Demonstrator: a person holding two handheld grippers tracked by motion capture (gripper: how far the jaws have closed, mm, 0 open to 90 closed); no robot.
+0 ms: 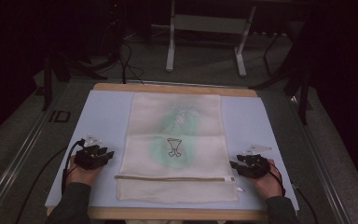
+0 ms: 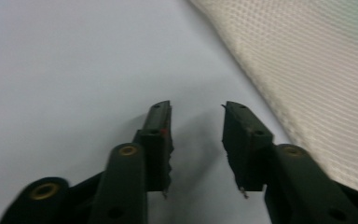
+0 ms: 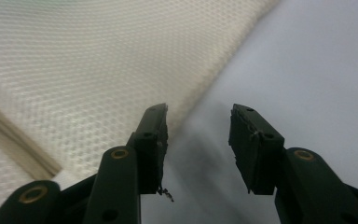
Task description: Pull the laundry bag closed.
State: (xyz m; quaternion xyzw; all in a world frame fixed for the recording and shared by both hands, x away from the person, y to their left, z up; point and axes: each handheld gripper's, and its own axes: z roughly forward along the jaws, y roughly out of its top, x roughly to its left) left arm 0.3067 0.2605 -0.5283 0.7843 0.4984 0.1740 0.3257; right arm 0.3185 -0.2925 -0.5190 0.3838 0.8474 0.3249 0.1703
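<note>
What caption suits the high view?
Open left gripper and right gripper flank a mesh bag.

I note mesh bag cream, fine honeycomb weave, faint green blotch at centre, small black outline figure on it, tan zipper band near front edge. Mat pale lavender-blue; table edge light wood. Left gripper black, brass rivets; right gripper likewise.

- Table: wooden top, covered by a pale blue mat.
- Floor: grey carpet; black cables run across it behind the table.
- Frame: light grey metal stand on two legs, beyond the table.
- Lighting: dim; surroundings at both sides are dark.
</note>
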